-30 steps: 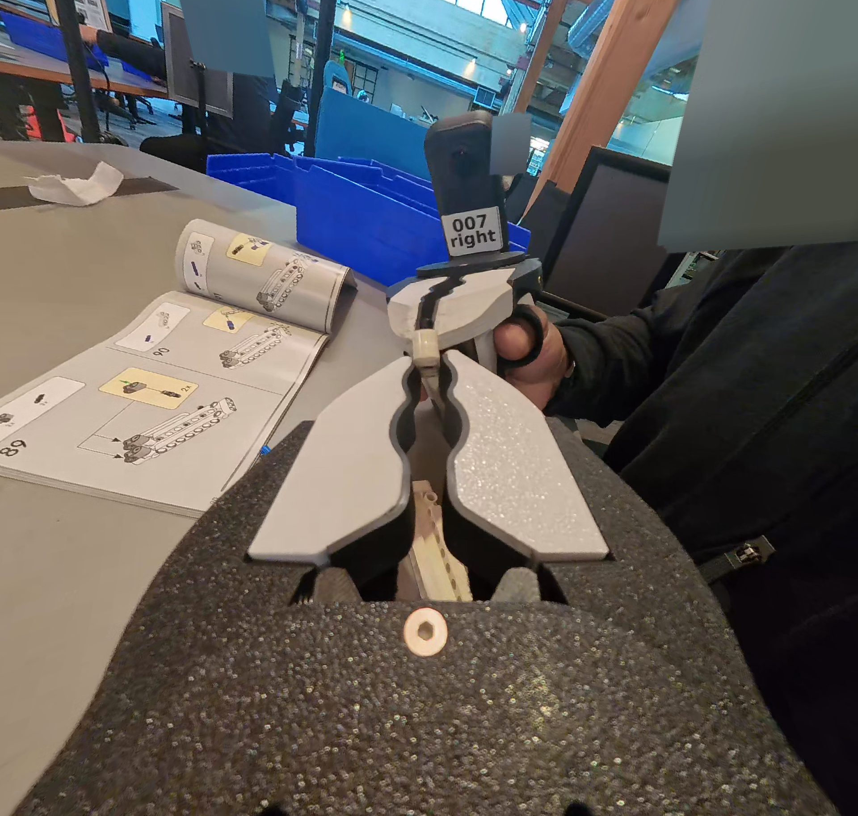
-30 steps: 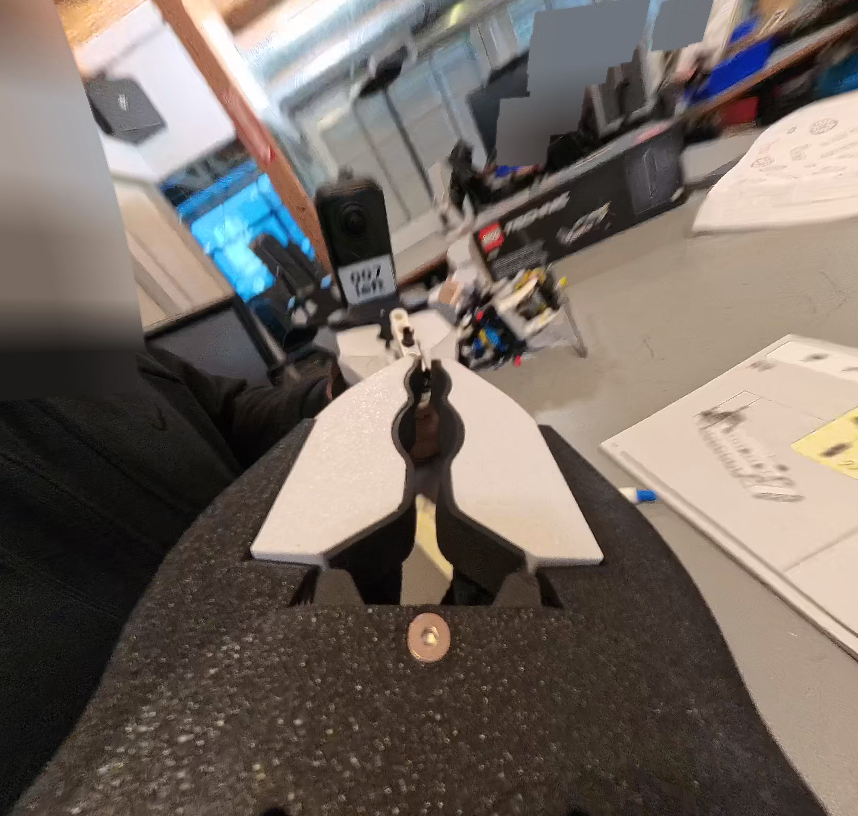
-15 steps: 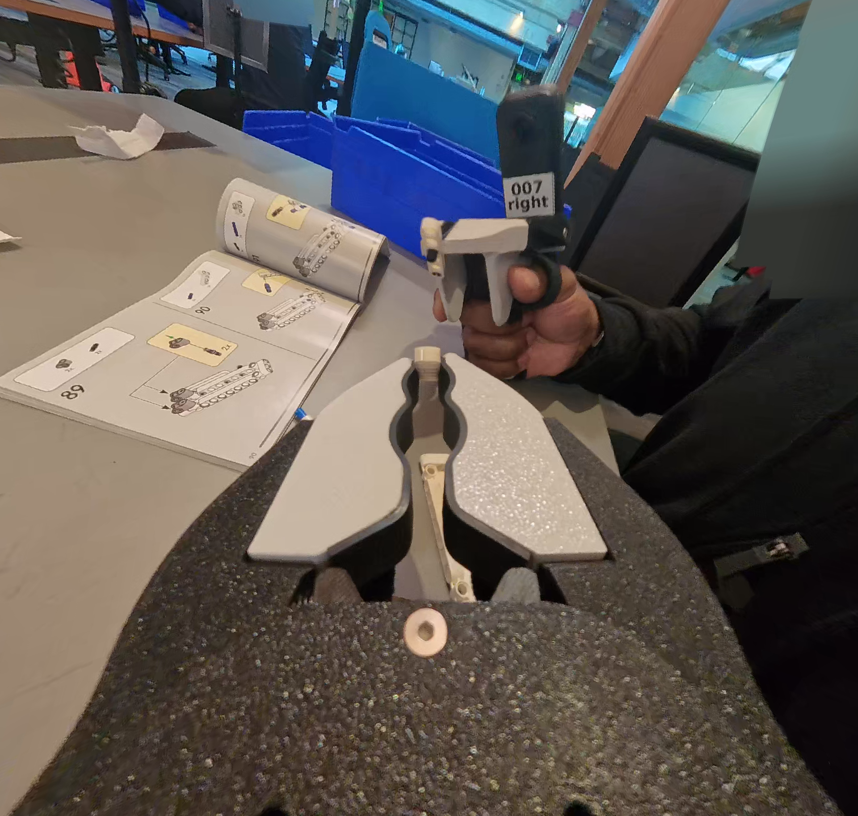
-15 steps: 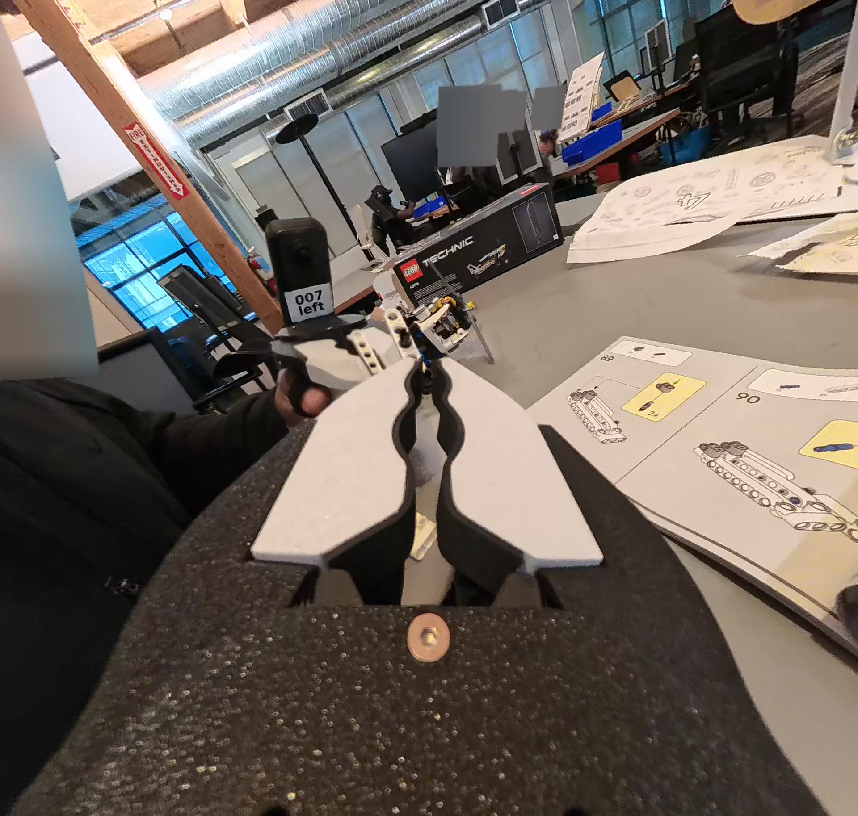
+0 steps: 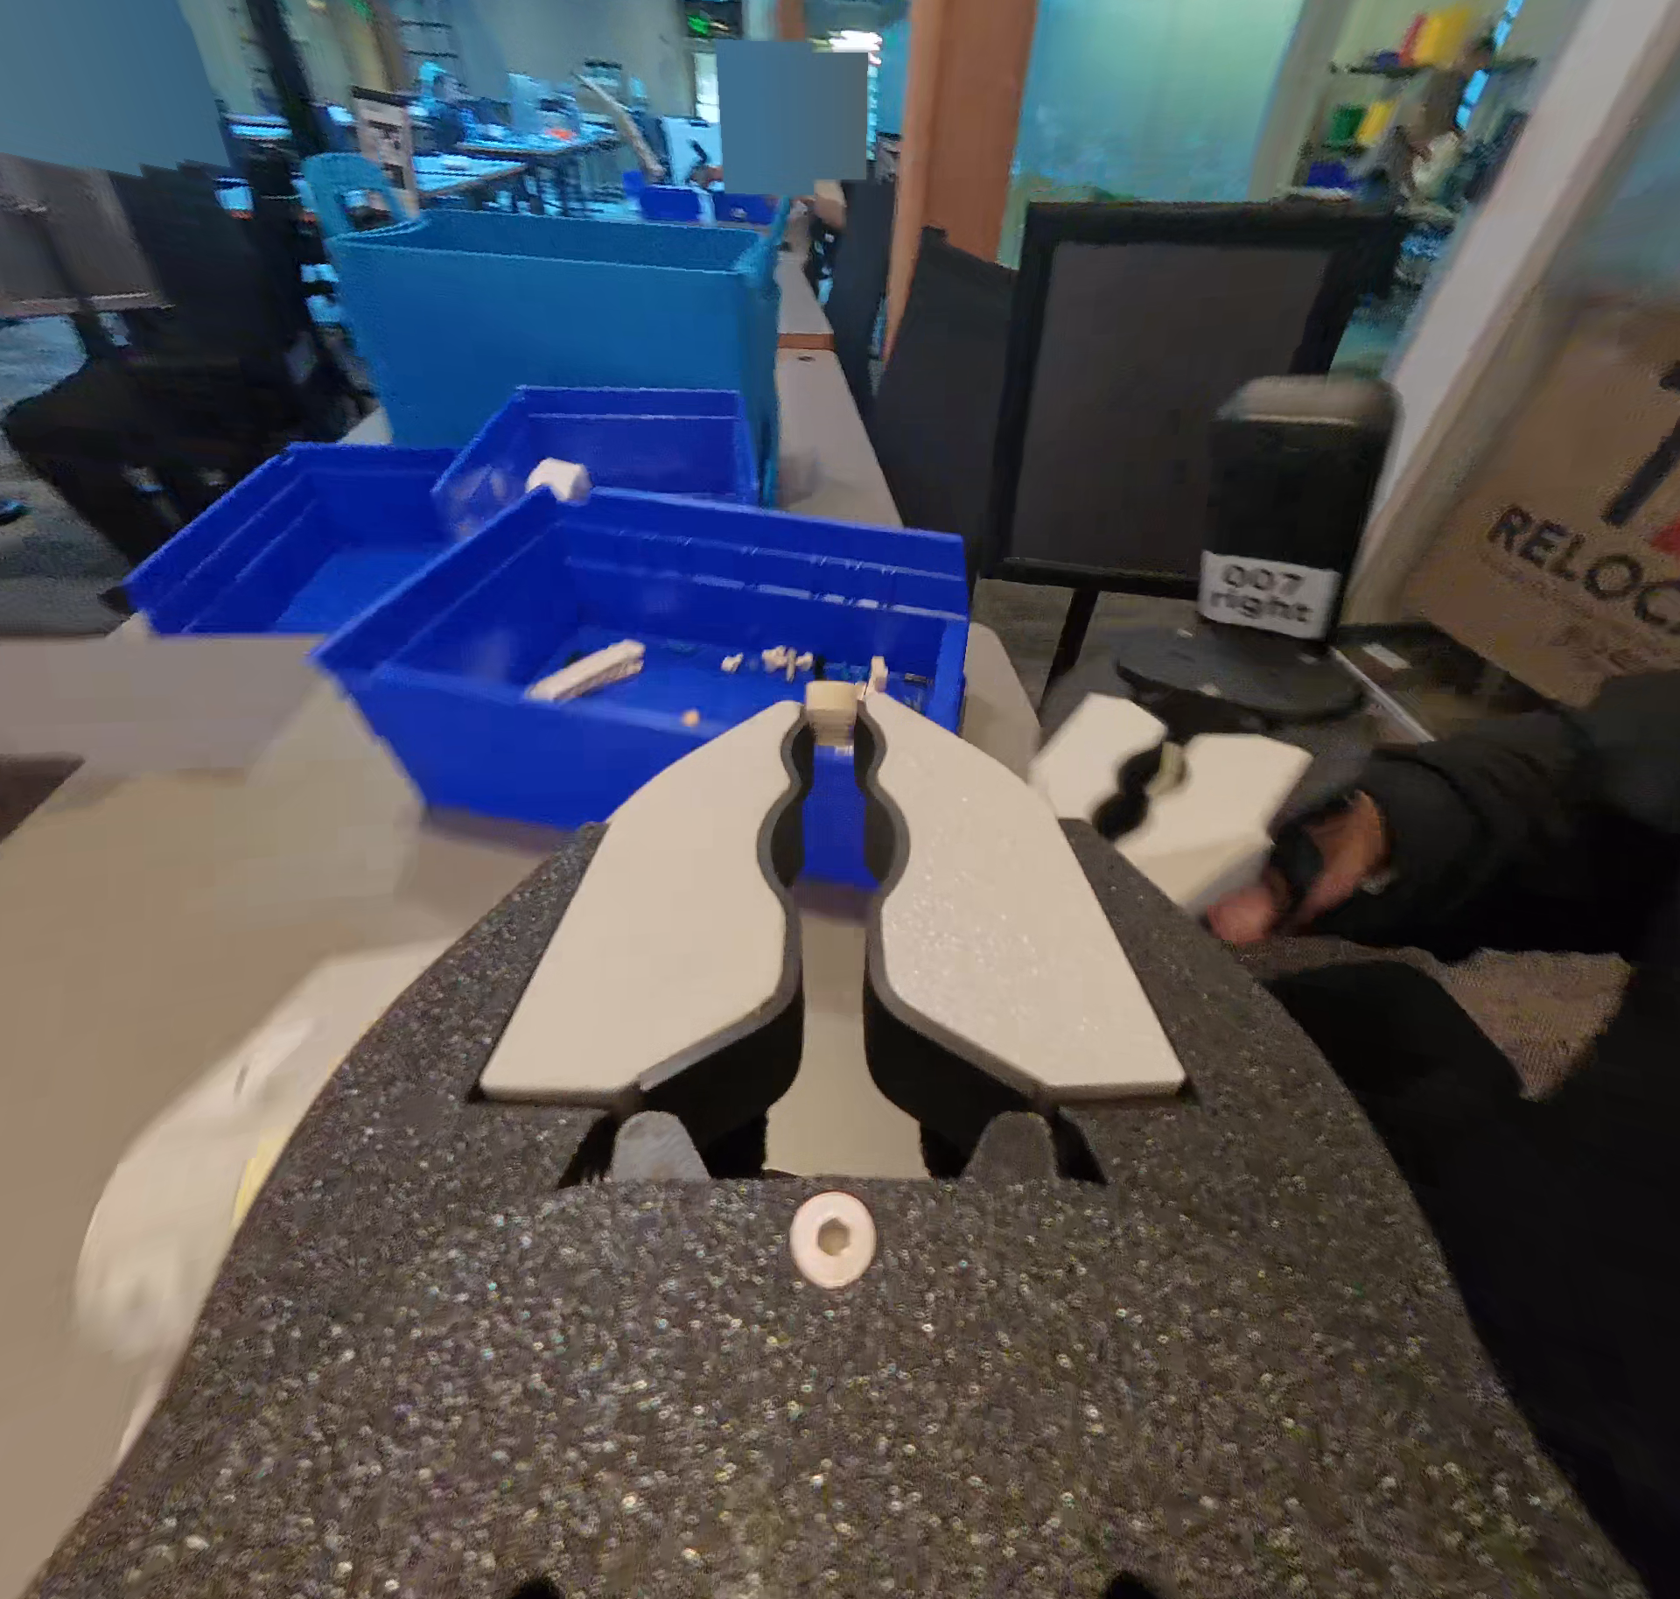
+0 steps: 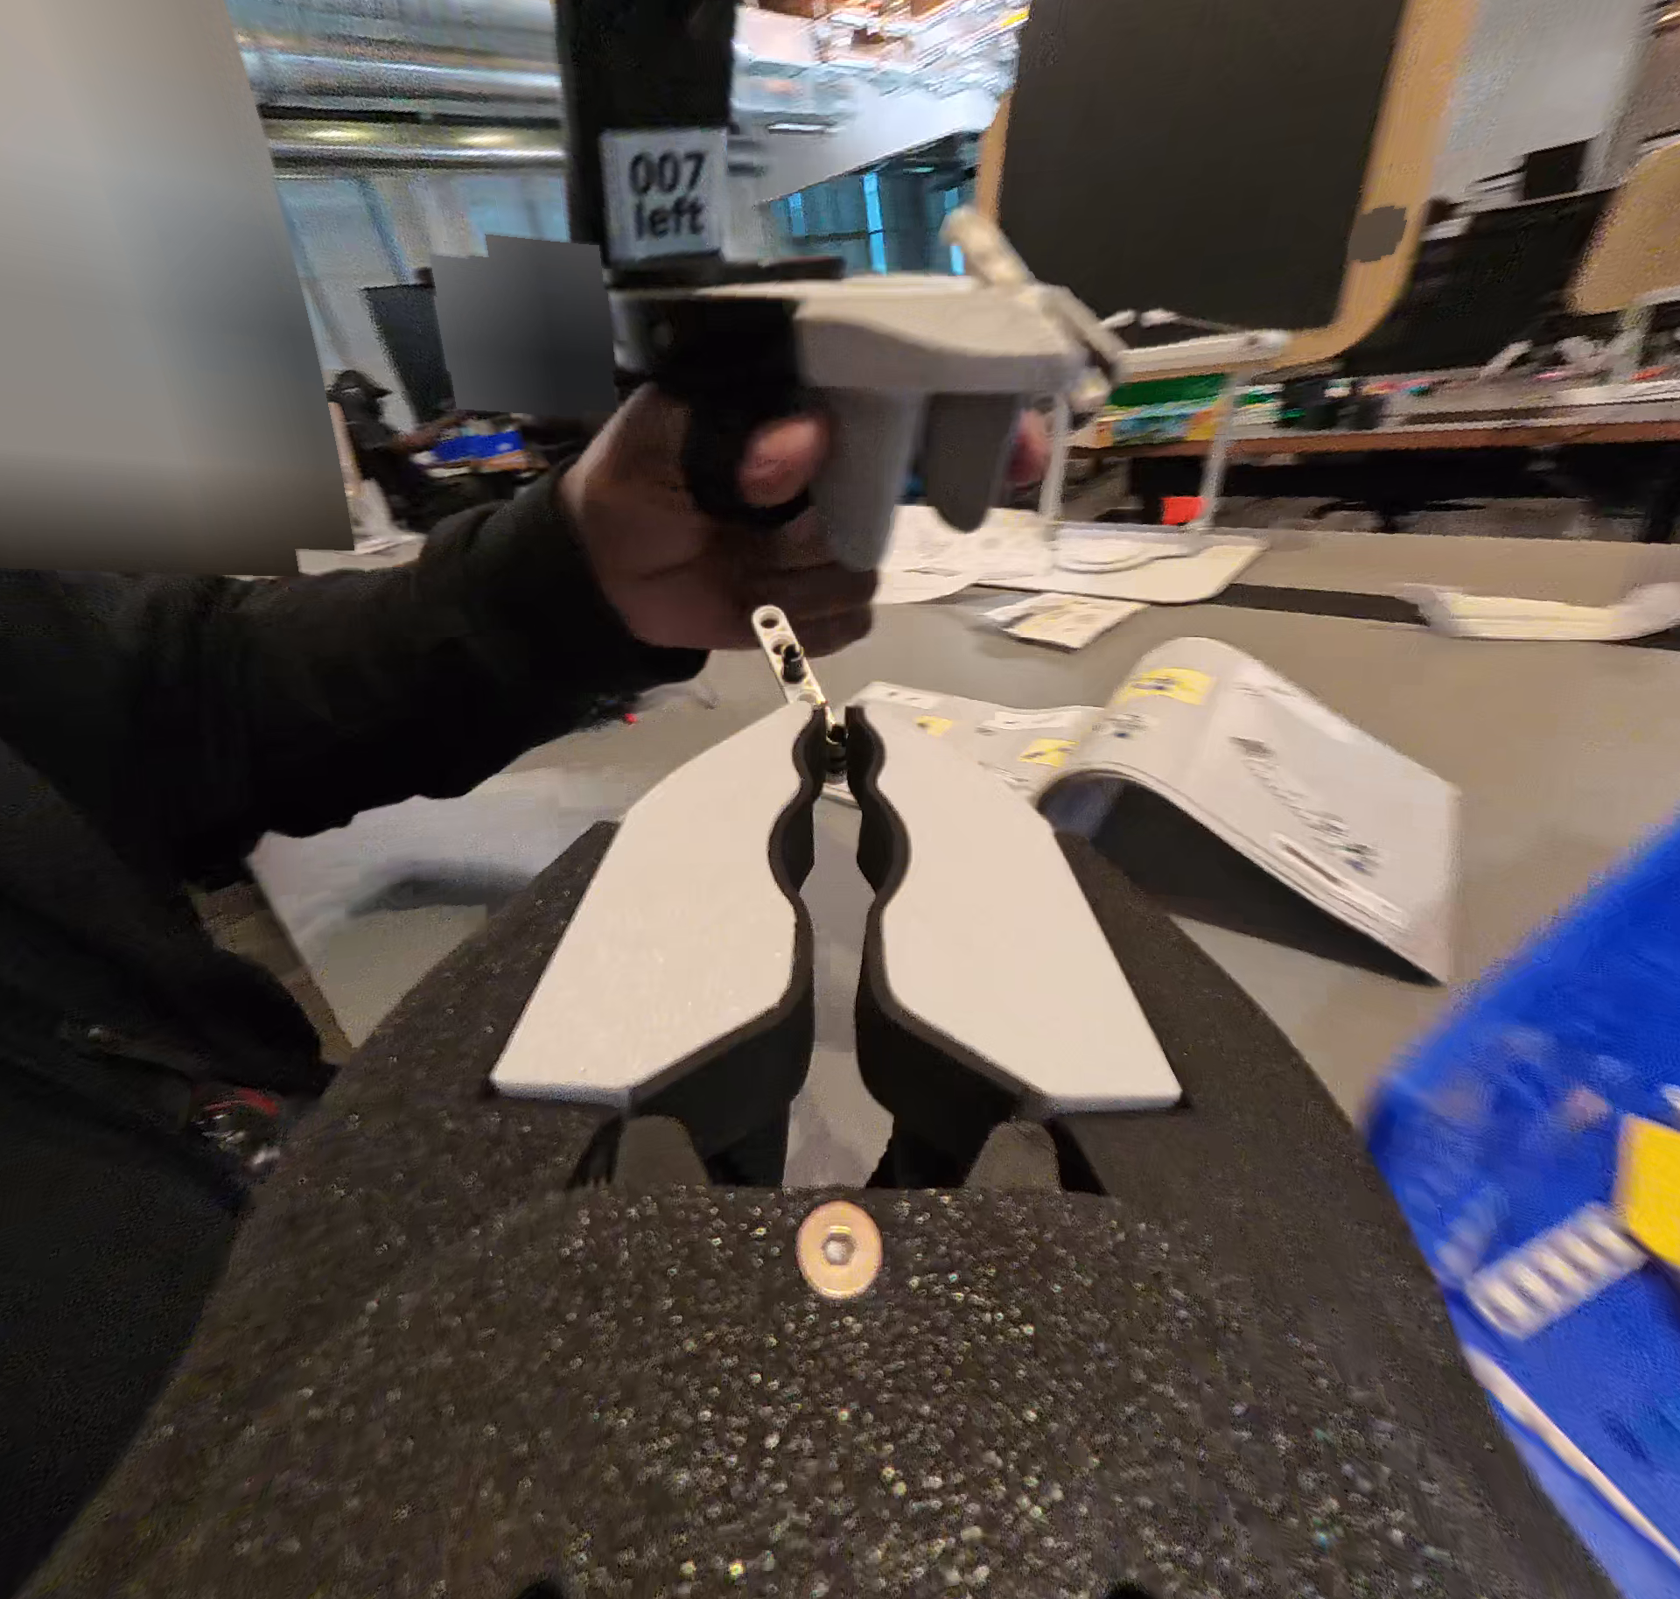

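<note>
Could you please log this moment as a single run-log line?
left tool: shut on small beige piece, near blue bin | right tool: shut on white holed beam, above table beside open booklet

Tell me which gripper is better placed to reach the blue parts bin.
Left, probably: the left gripper, shut on a tan piece, points straight at the blue bin. The right gripper, holding a white beam, sits off beside it.

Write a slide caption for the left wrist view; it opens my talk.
Left tool pinching a small tan piece before a blue parts bin.
</note>
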Action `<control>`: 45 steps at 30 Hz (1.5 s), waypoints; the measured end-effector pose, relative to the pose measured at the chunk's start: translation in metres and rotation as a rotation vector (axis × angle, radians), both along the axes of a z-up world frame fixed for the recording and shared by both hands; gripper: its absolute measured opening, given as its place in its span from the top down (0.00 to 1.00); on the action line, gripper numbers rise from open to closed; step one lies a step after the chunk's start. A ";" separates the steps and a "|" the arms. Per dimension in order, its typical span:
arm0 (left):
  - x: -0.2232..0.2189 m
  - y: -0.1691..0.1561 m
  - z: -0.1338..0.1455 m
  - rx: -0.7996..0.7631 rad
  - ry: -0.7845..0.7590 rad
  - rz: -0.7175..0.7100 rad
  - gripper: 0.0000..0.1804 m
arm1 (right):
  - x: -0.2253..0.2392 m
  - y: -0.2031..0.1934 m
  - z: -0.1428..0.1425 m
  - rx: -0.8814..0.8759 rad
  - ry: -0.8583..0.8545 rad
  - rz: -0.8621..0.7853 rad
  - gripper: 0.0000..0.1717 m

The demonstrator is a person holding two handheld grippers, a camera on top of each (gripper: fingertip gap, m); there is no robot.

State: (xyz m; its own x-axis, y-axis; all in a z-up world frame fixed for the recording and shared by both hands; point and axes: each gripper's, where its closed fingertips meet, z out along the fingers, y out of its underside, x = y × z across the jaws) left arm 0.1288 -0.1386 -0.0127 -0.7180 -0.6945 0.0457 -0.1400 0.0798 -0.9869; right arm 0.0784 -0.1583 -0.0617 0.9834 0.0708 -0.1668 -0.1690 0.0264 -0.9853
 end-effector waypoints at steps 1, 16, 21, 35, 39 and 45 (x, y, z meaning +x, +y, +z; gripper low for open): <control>0.022 -0.018 0.002 0.019 0.000 -0.024 0.95 | 0.009 -0.012 0.001 0.002 -0.002 -0.046 0.98; 0.042 -0.040 -0.059 -0.063 0.205 -0.028 0.74 | 0.052 -0.066 -0.004 0.123 0.196 -0.239 0.98; -0.036 -0.019 -0.062 -0.200 0.208 -0.066 0.74 | 0.027 -0.031 -0.007 0.173 0.275 -0.144 0.98; -0.099 0.023 -0.072 -0.398 0.100 0.025 0.95 | -0.045 0.053 -0.020 0.158 0.392 0.178 0.98; -0.108 0.030 -0.075 -0.453 0.155 0.029 0.95 | -0.053 0.059 -0.022 0.131 0.390 0.225 0.98; -0.117 0.036 -0.077 -0.476 0.209 0.020 0.95 | -0.046 0.053 -0.016 0.156 0.383 0.202 0.98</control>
State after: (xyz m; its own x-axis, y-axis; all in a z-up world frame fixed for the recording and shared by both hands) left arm 0.0120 -0.1031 -0.0893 -0.6466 -0.5752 0.5010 -0.3350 -0.3760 -0.8640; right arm 0.0319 -0.1050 -0.0777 0.8167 0.3078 -0.4881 -0.5376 0.0983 -0.8375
